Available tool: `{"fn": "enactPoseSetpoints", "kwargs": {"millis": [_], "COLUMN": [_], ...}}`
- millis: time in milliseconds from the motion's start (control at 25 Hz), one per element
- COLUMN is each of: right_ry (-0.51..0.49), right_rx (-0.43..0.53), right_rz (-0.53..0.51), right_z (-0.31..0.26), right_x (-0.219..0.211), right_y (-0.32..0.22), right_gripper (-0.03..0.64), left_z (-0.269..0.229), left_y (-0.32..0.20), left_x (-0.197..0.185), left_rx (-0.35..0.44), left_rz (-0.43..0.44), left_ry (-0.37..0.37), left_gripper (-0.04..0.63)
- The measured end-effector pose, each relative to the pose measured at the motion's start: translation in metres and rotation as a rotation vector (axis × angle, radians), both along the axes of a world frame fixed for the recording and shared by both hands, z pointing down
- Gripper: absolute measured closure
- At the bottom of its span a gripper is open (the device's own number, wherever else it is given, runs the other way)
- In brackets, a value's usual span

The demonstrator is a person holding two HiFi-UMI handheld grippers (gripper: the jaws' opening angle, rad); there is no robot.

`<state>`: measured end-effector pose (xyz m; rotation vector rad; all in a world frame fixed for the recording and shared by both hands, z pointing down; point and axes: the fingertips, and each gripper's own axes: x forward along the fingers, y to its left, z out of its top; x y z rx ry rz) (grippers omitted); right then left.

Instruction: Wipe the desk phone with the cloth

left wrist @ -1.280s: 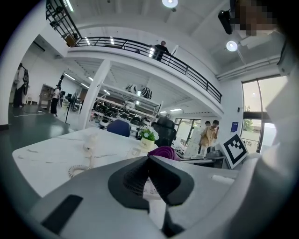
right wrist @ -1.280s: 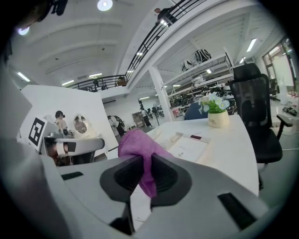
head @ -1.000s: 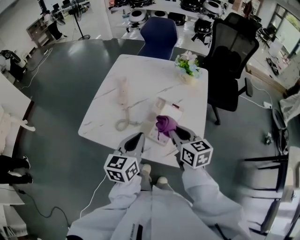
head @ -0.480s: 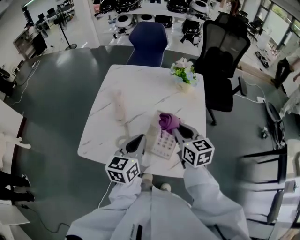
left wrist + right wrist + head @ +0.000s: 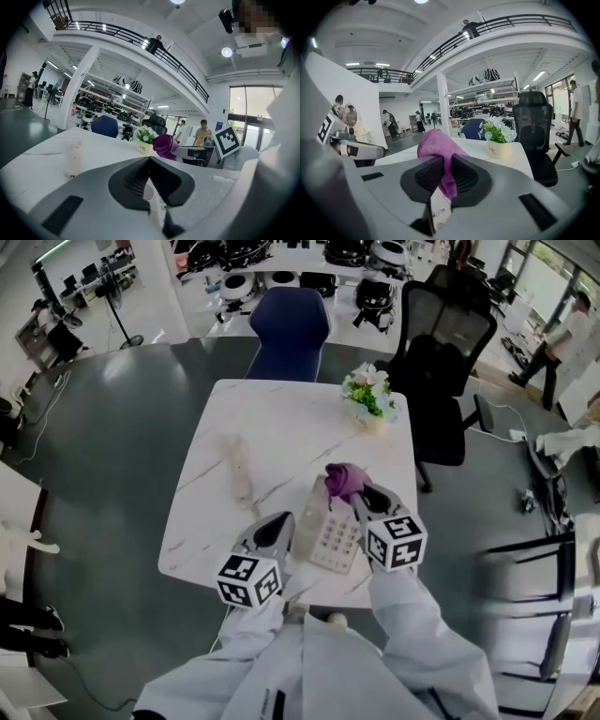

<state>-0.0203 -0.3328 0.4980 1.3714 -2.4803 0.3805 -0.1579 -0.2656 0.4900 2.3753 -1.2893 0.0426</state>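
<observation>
The white desk phone base (image 5: 330, 532) lies on the marble table (image 5: 281, 418), keypad up. Its handset (image 5: 241, 472) rests off the hook to the left, also visible in the left gripper view (image 5: 74, 157). My right gripper (image 5: 354, 491) is shut on a purple cloth (image 5: 344, 478) at the phone's far end; in the right gripper view the cloth (image 5: 437, 144) bulges above the jaws and its white tag (image 5: 440, 211) hangs below. My left gripper (image 5: 281, 519) is shut beside the phone's near left edge, with nothing seen between its jaws and the keypad (image 5: 151, 193) below them.
A small flower pot (image 5: 372, 401) stands at the table's far right. A blue chair (image 5: 289, 329) and a black office chair (image 5: 448, 371) stand beyond the table. A person (image 5: 555, 348) walks at far right. The handset cord (image 5: 246, 517) runs near the left gripper.
The right gripper has carried the cloth from the middle of the phone base toward its far end. The left gripper has stayed at the phone's near left side.
</observation>
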Motion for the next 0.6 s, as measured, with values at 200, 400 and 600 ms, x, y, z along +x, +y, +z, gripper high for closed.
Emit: {"fn": "enactPoseSetpoints", "kwargs": {"millis": [200,400,600], "right_ry": [0.054,0.115,0.145], "right_rx": [0.006,-0.006,-0.061], "right_rz": [0.014,0.008,-0.023], "right_z": [0.007,0.024,0.045], "right_x": [-0.002,-0.007,-0.019], "right_y": [-0.013,-0.025,-0.025], "right_gripper": [0.583,0.583,0.583], "left_z": [0.003,0.010,0.014], "left_y": [-0.011,-0.022,-0.027], "left_x": [-0.004,-0.008,-0.012], "left_rx": [-0.008,-0.019,-0.032], "left_rz": [0.013,0.026,0.033], "left_ry": [-0.003,-0.007,-0.008], "left_gripper": [0.597,0.597,0.597]}}
